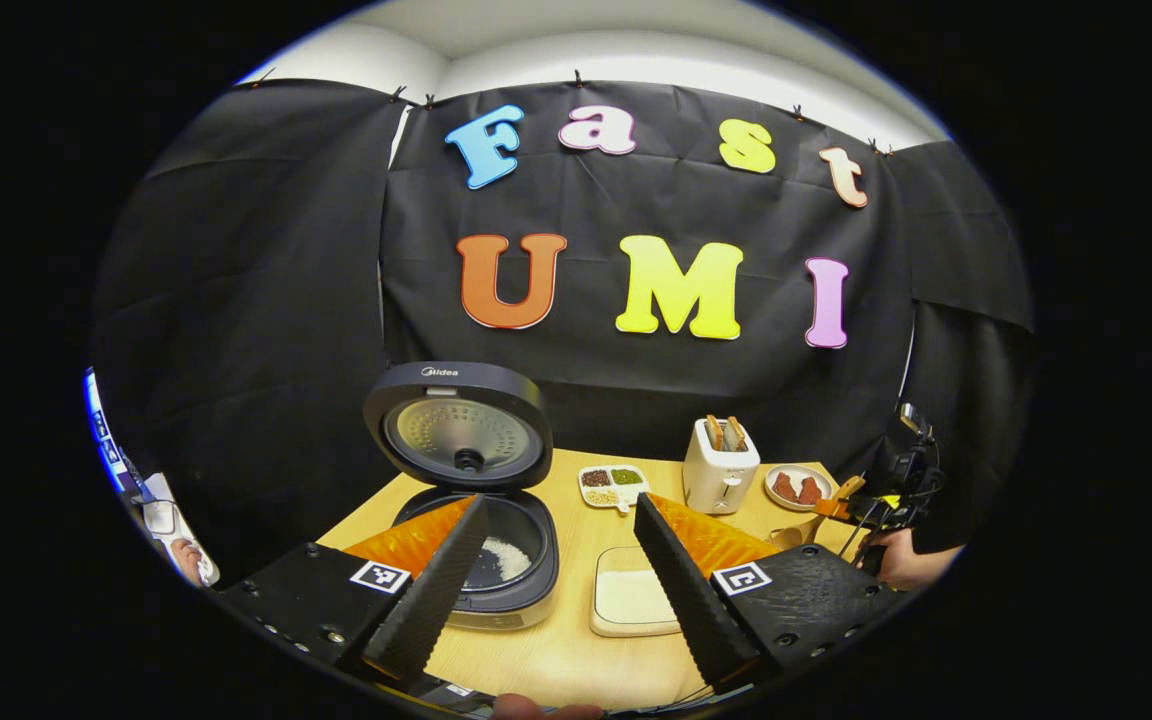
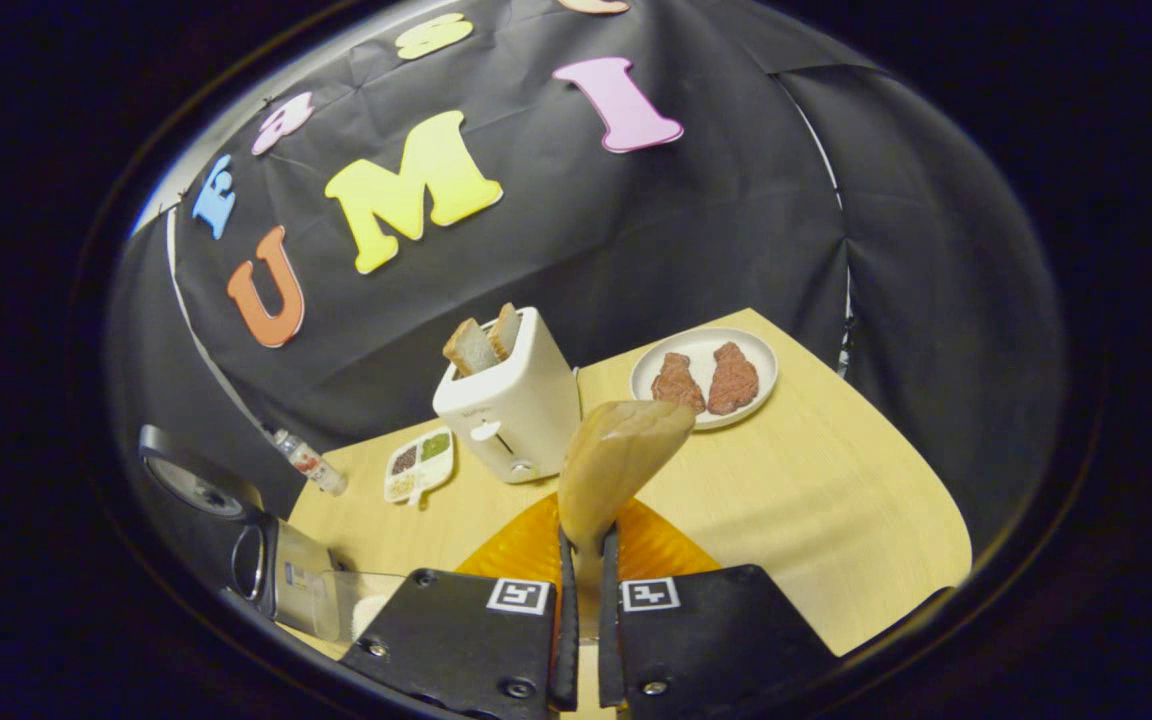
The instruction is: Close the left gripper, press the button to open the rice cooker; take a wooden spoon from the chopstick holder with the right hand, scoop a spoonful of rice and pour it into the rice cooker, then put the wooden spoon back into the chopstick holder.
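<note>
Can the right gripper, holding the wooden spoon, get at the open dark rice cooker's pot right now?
Probably yes. The rice cooker has its lid up, and the right gripper, jaws clamped on the wooden spoon, has bare wooden table around it.

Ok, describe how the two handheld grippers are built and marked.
The left gripper has two long wedge-shaped fingers with ribbed edges on black blocks with screws; each block carries a square black-and-white tag. The right gripper has the same black blocks and square tags. In the left gripper view it trails dark cables, held by a hand.
</note>
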A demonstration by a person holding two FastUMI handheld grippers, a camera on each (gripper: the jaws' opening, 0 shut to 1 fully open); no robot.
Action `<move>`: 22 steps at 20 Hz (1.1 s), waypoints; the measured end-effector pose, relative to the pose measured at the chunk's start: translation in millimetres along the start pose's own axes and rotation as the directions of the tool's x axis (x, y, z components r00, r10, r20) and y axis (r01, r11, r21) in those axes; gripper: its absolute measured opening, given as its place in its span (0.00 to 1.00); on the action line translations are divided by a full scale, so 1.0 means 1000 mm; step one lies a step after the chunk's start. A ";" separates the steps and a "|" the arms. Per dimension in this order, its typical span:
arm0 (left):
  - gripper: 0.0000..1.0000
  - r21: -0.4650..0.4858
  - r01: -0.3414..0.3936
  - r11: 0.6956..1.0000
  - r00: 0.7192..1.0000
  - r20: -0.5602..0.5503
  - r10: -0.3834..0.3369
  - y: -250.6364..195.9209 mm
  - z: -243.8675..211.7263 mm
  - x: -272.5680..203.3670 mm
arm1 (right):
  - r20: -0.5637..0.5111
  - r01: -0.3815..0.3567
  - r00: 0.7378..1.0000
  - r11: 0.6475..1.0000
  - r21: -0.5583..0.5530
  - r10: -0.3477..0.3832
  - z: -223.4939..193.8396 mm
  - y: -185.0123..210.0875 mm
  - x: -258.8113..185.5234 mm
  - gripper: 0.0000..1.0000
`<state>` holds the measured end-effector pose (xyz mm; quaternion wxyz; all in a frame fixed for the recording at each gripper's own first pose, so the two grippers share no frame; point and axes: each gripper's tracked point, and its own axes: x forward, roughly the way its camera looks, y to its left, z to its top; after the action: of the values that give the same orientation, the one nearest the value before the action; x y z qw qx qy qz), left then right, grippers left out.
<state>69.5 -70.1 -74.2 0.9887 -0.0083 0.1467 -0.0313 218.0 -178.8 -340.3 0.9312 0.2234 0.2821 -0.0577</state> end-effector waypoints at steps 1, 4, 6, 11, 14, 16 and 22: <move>0.95 0.004 -0.005 1.000 1.000 -0.006 0.005 0.000 -0.001 0.000 | -0.004 0.000 1.000 1.000 -0.006 0.000 -0.005 -0.002 0.005 0.13; 0.95 0.015 -0.018 1.000 1.000 -0.009 0.019 0.001 -0.003 0.000 | -0.017 -0.004 1.000 1.000 -0.011 0.004 -0.015 -0.005 0.012 0.13; 0.95 0.024 -0.024 0.999 1.000 -0.011 0.024 0.003 -0.004 -0.001 | -0.023 -0.023 0.999 1.000 0.003 0.023 -0.018 -0.001 0.014 0.16; 0.95 0.002 -0.030 1.000 1.000 0.008 0.030 0.012 0.004 0.000 | 0.024 -0.022 0.999 0.998 -0.051 0.024 0.001 -0.001 0.001 0.34; 0.95 -0.019 -0.035 0.999 0.999 0.031 0.035 0.021 0.012 0.003 | 0.084 0.039 0.996 0.994 -0.103 -0.031 0.025 -0.012 -0.020 0.69; 0.95 -0.024 -0.037 0.999 0.998 0.052 0.038 0.028 0.021 0.004 | 0.129 0.063 0.991 0.991 -0.122 -0.047 0.043 -0.012 -0.040 0.75; 0.95 -0.047 -0.066 0.997 0.989 0.130 0.071 0.058 0.064 0.012 | 0.293 0.068 0.956 0.960 -0.270 0.015 0.102 0.034 -0.109 0.88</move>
<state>102.7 -12.5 -17.7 0.9962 -0.0265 0.0822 0.0064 186.1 -196.0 -191.5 0.9838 0.0761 0.1498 -0.0628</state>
